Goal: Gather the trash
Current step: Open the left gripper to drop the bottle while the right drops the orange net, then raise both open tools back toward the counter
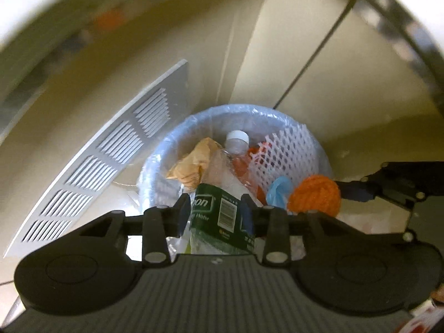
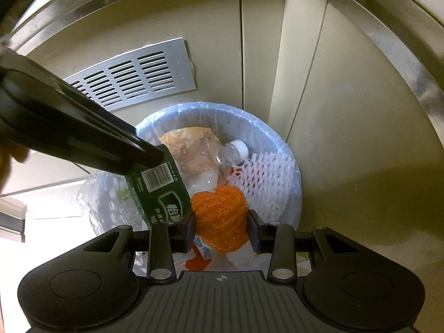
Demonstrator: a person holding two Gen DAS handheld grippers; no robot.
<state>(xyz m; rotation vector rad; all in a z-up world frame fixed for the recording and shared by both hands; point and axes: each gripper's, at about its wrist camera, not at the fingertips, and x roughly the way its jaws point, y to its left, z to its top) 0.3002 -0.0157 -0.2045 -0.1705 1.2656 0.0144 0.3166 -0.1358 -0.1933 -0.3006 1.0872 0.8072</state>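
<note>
Looking along the left gripper, its two fingers clamp a crushed bottle with a green label, held over the near rim of the bin. That bin, lined with a clear bag, sits in the far corner by a vent and already holds a capped bottle, white foam net, a tan wrapper and a blue scrap. At right, the right gripper pinches an orange mesh ball.

From the right gripper's view, the ball sits squeezed between narrow fingers, above the bin's near half, the green bottle just left of it.

Both pieces look ready to drop: carry each a little farther over the opening, clear of the rim and each other, then spread the fingers fully so nothing snags or bounces out of the already full bin.
</note>
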